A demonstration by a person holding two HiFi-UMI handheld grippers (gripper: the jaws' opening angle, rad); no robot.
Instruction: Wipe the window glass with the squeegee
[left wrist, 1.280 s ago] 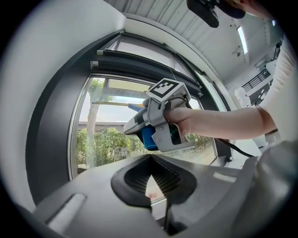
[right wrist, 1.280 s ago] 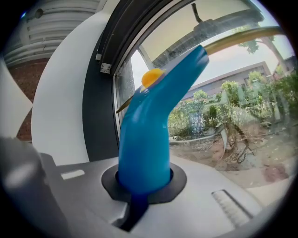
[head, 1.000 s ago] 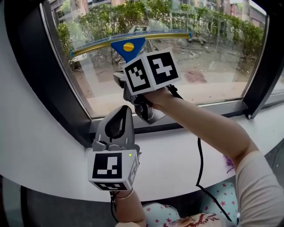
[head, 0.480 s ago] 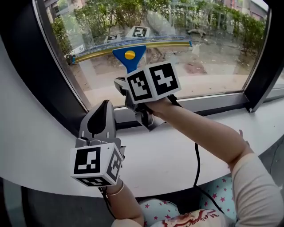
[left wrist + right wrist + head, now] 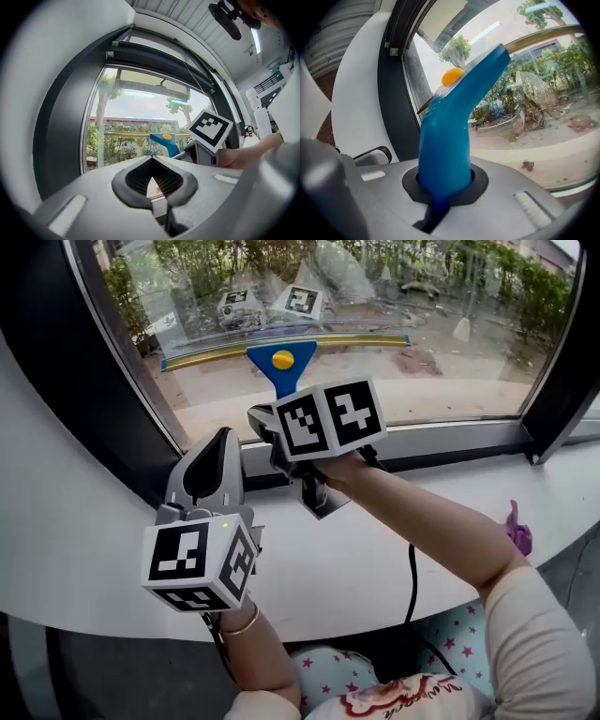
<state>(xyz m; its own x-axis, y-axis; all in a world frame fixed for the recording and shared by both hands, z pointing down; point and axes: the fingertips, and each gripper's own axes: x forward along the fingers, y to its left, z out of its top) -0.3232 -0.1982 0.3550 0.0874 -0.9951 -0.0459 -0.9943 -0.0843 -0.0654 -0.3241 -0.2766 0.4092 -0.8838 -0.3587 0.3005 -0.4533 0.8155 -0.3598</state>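
The squeegee (image 5: 280,361) has a blue handle with a yellow dot and a long yellow-edged blade lying across the lower window glass (image 5: 441,352). My right gripper (image 5: 277,411) is shut on the blue handle (image 5: 447,136), just above the sill. To the left and nearer, my left gripper (image 5: 220,442) points up at the glass by the black frame, shut with nothing in it. From the left gripper view, its own jaws (image 5: 154,164) meet and the squeegee (image 5: 164,139) shows beyond them, to the right.
A black window frame (image 5: 103,399) runs down the left and along the sill (image 5: 450,442). A curved white ledge (image 5: 375,559) lies below. A small purple thing (image 5: 517,532) sits at the ledge's right edge. A black cable (image 5: 410,587) hangs from my right arm.
The squeegee has slid down the glass toward the sill with my right gripper. My left gripper has shifted left, out from under the right arm.
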